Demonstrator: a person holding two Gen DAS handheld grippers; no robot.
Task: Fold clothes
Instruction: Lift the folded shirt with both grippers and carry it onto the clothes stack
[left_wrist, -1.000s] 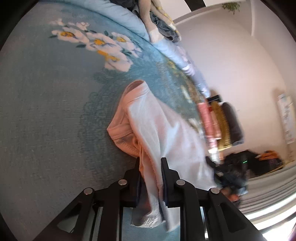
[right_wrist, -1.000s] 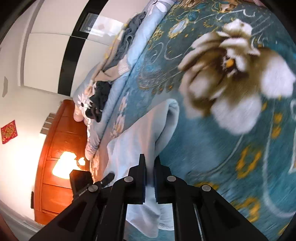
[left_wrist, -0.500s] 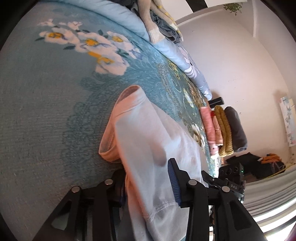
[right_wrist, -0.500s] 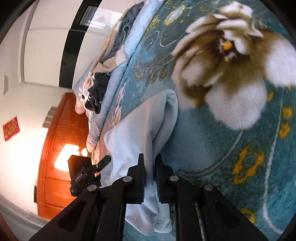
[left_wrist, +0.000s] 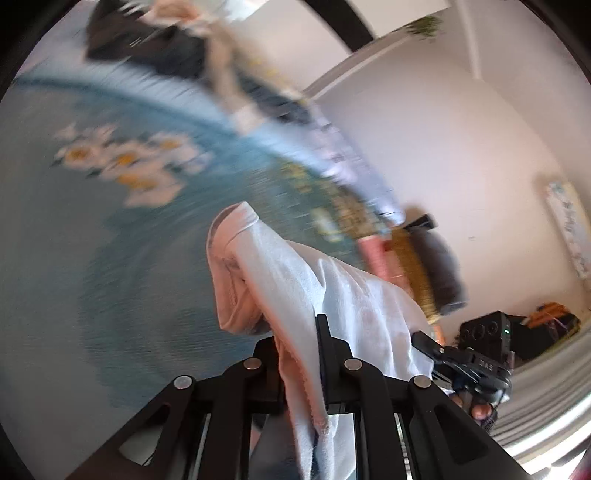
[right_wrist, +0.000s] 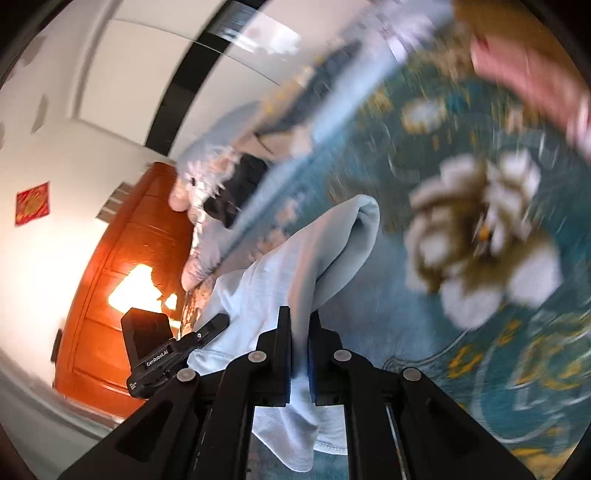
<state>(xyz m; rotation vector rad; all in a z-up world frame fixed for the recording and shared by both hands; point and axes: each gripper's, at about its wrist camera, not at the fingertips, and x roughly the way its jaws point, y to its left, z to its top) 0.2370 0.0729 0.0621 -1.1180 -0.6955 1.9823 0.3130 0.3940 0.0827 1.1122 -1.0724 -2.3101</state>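
A pale blue garment (left_wrist: 351, 295) with a pink lining hangs between both grippers above the teal floral bedspread (left_wrist: 92, 240). My left gripper (left_wrist: 299, 336) is shut on one edge of it, with cloth running through the jaws. My right gripper (right_wrist: 300, 325) is shut on the other edge of the same garment (right_wrist: 295, 266), which drapes below the fingers. Each gripper shows in the other's view: the right one in the left wrist view (left_wrist: 476, 362), the left one in the right wrist view (right_wrist: 162, 350). Both views are motion-blurred.
A stack of folded clothes (left_wrist: 413, 266), pink, mustard and dark grey, lies on the bed's far right; it shows pink in the right wrist view (right_wrist: 528, 70). Unfolded clothes (left_wrist: 177, 44) are piled along the bed's far edge. A wooden headboard (right_wrist: 110, 277) stands at left.
The left gripper opened half a second ago and has shut on the garment again. Both grippers have lifted and swung fast; the scene is now blurred.
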